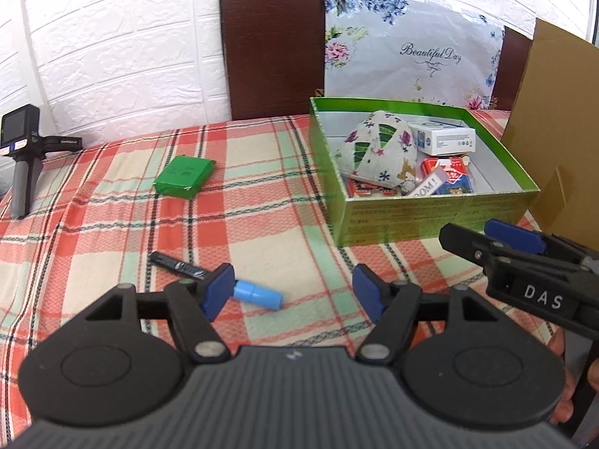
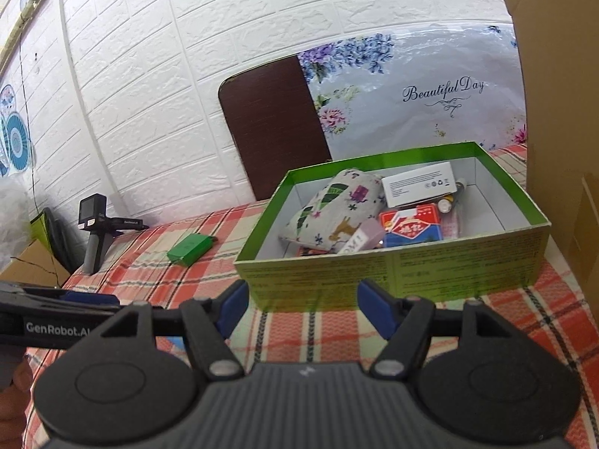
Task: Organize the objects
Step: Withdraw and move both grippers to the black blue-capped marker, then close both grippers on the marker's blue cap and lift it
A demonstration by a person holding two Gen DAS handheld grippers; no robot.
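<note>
A green box [image 1: 430, 220] [image 2: 393, 273] stands on the plaid tablecloth and holds a floral pouch [image 1: 378, 149] [image 2: 329, 209], a white carton [image 1: 445, 138] [image 2: 419, 187] and red and blue card packs [image 1: 445, 176] [image 2: 411, 228]. On the cloth lie a green packet [image 1: 183, 176] [image 2: 190, 248], a black pen-like stick [image 1: 176, 265] and a light blue tube [image 1: 258, 295]. My left gripper [image 1: 294, 295] is open and empty, just above the blue tube. My right gripper [image 2: 301, 312] is open and empty, in front of the box; it also shows in the left wrist view [image 1: 494, 241].
A small camera on a handle [image 1: 20, 157] [image 2: 95, 232] stands at the table's far left. A dark chair back [image 1: 273, 48] and a floral bag [image 1: 411, 48] stand behind the table. A cardboard sheet [image 1: 558, 142] [image 2: 561, 112] stands to the right of the box.
</note>
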